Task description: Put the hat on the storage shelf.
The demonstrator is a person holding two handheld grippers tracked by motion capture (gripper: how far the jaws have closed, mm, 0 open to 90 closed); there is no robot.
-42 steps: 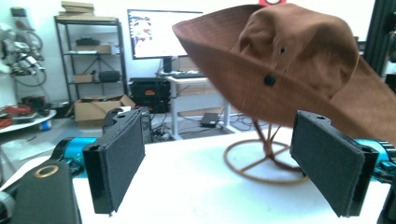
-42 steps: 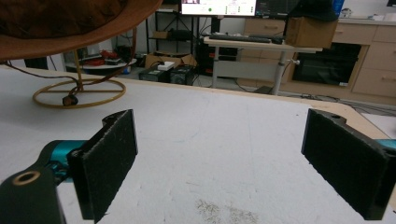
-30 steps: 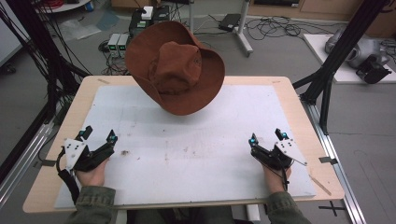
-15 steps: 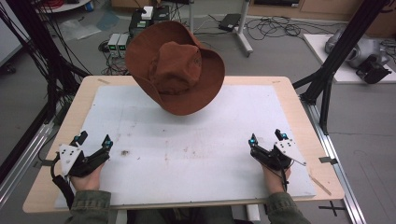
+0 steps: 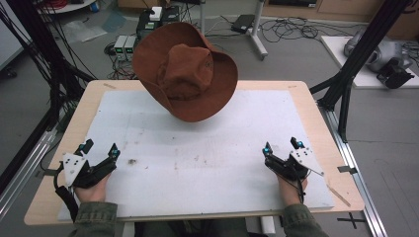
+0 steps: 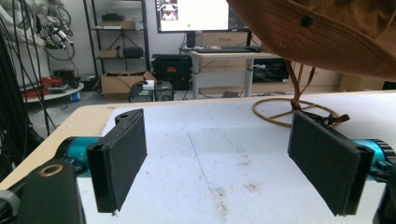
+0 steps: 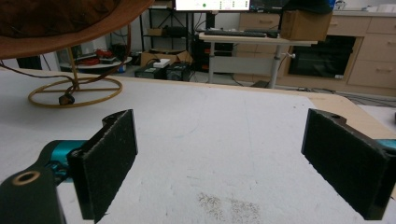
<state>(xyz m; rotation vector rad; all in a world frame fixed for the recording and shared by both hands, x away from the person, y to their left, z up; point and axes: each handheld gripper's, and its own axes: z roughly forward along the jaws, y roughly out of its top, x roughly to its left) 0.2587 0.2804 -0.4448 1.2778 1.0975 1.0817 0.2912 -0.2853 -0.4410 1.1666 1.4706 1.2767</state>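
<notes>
- Holding my left gripper point(image 5: 101, 149) and right gripper point(image 5: 281, 146) low at the near edge of the table point(image 5: 316, 106), both with jaws wide and empty.
- Ahead, between them and slightly nearer my left, the hat point(image 5: 185, 69) perches tilted on a stand point(image 7: 74, 91).

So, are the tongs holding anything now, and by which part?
Nothing is held. The left tongs and the right tongs are both open above the white mat, apart from the brown hat on its stand.

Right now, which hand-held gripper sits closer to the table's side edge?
The left hand-held gripper: it is off the white mat, over bare wood; the right hand-held gripper is over the mat.
</notes>
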